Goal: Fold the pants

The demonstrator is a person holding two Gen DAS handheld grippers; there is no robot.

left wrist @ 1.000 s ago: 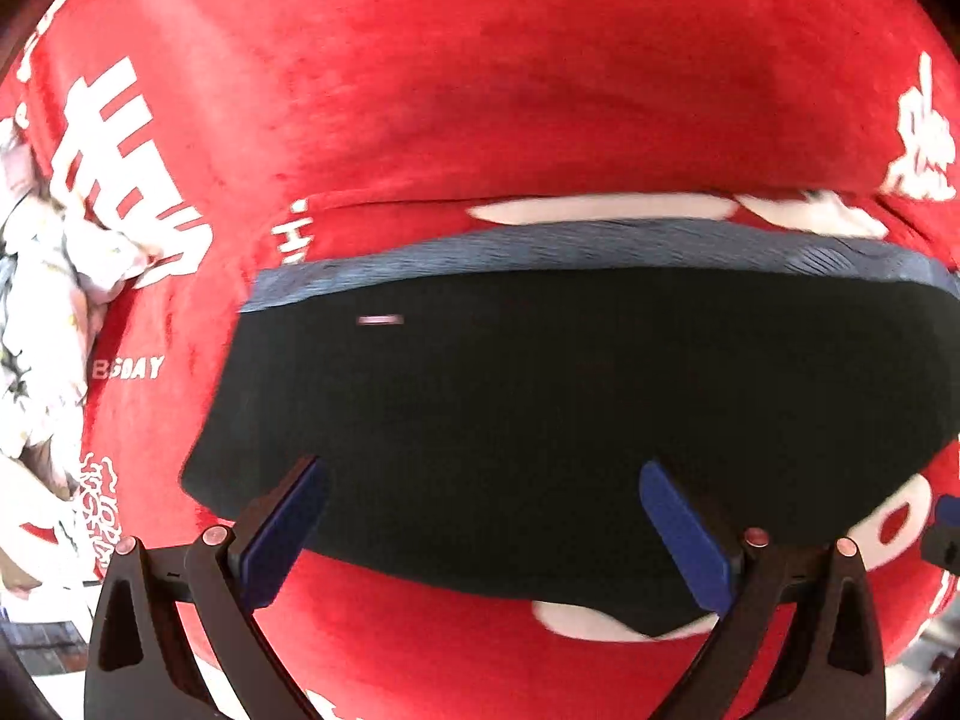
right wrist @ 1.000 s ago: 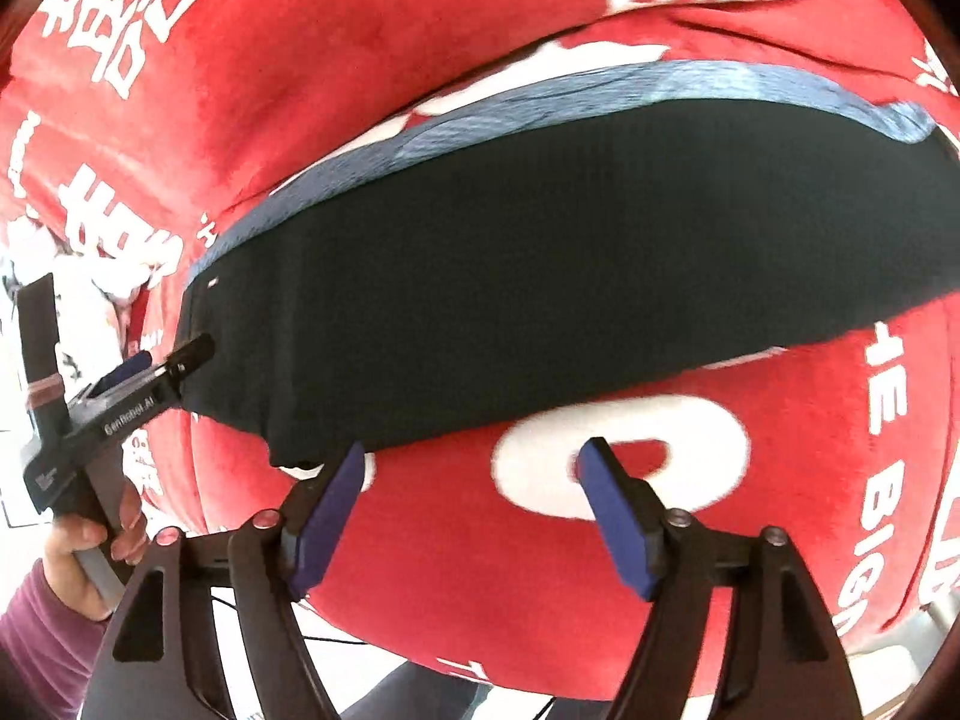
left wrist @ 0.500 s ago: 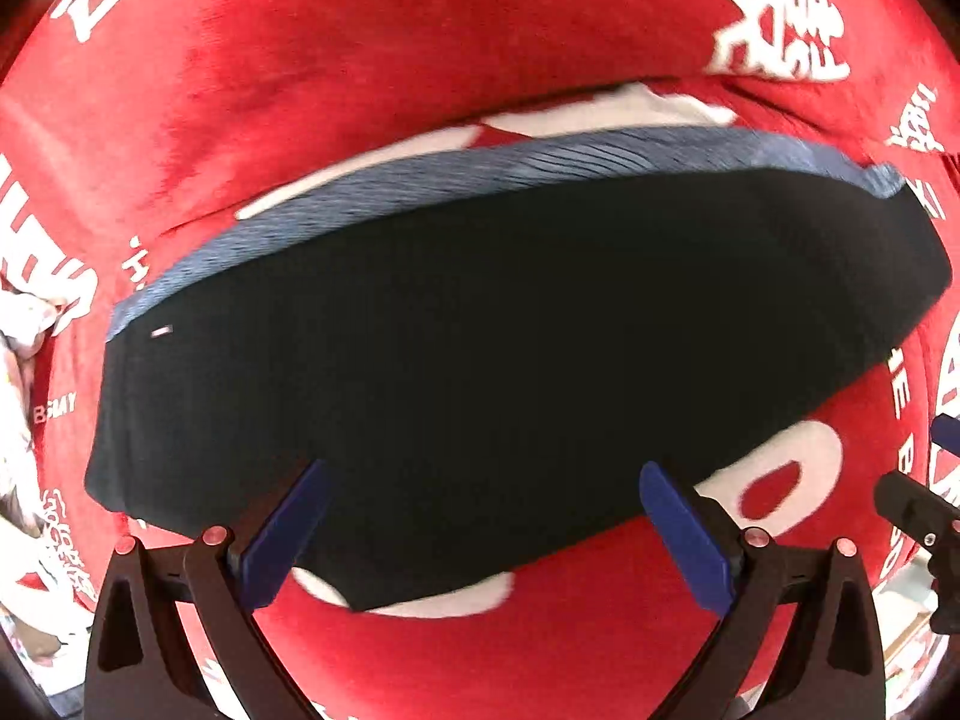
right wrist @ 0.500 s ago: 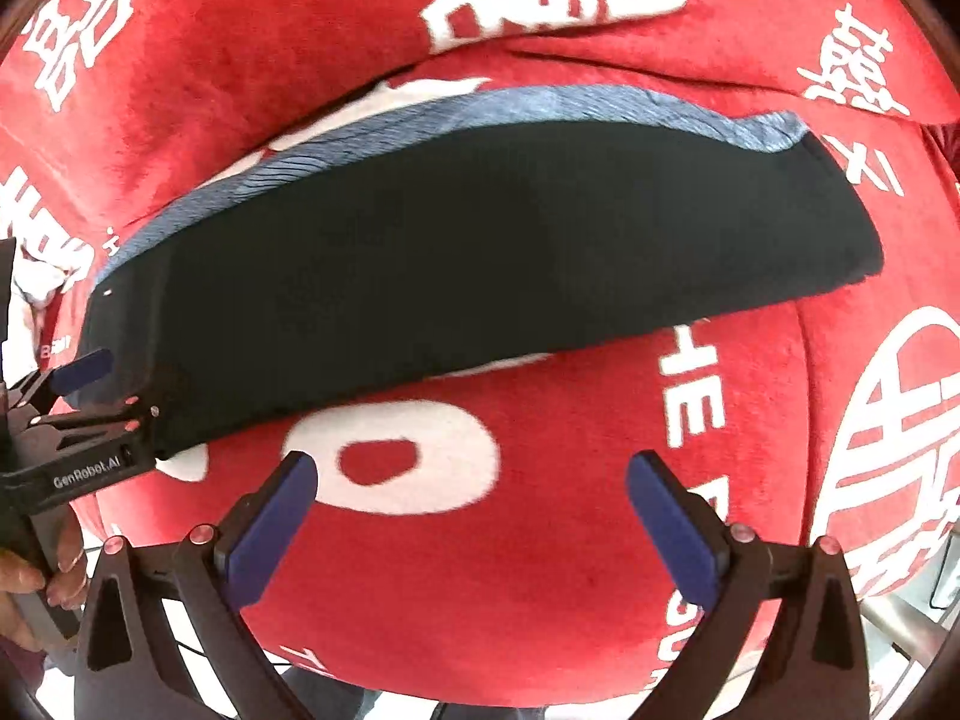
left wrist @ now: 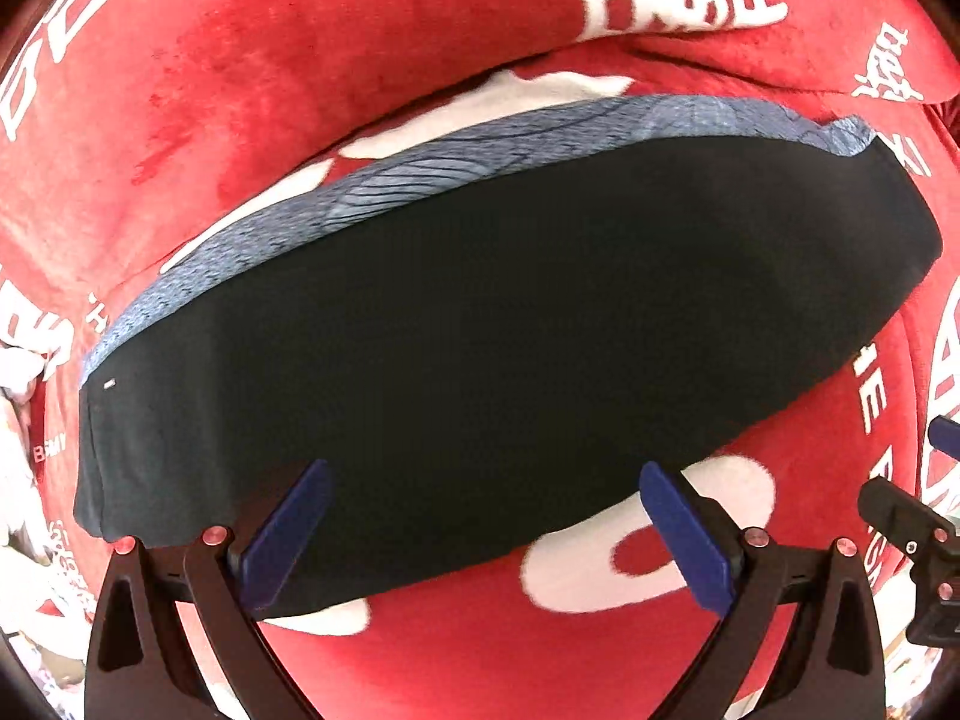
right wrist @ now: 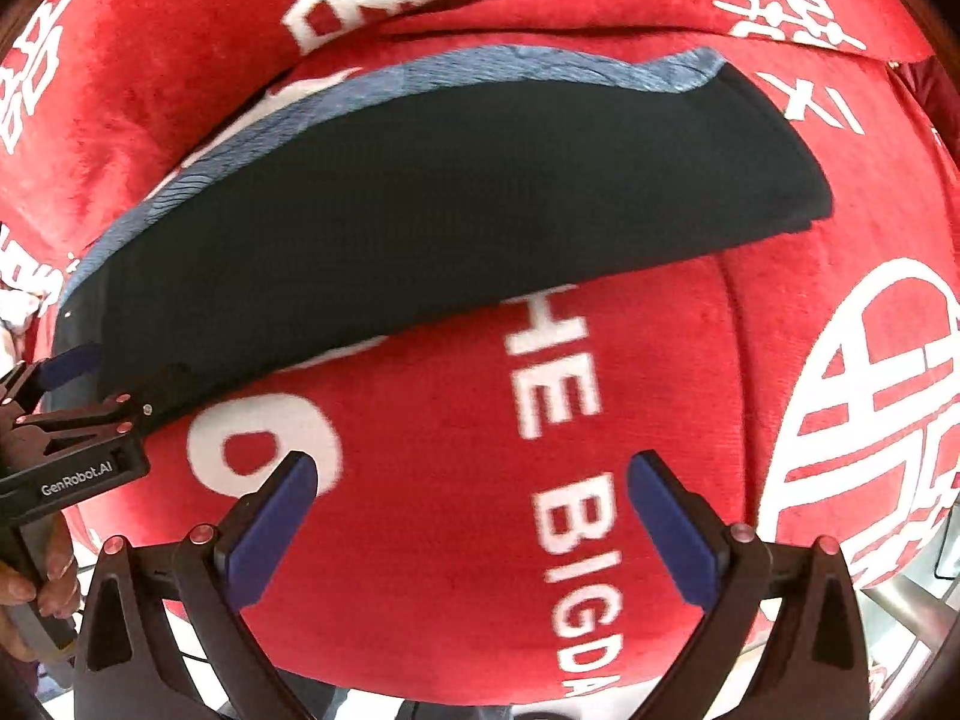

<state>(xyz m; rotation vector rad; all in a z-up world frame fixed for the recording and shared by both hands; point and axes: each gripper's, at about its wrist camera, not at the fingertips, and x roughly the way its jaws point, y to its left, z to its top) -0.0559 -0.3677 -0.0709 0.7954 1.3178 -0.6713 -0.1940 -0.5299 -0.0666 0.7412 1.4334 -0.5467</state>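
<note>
Your folded pants (left wrist: 510, 360) lie on the red blanket (left wrist: 300, 90), long axis from 8 to 2 o'clock. Your left gripper (left wrist: 480, 531) and right gripper (right wrist: 474, 525) both gape empty. Only the right view shows your hand (right wrist: 42, 576)

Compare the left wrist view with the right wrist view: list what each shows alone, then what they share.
Left wrist only: the left gripper open directly over the dark folded pants, and a small white tag near their left end.

Right wrist only: the right gripper open over bare red cover, the words THE BIG, and a hand holding the other gripper.

Both: the pants with a grey-blue edge strip on the red printed cover.
</note>
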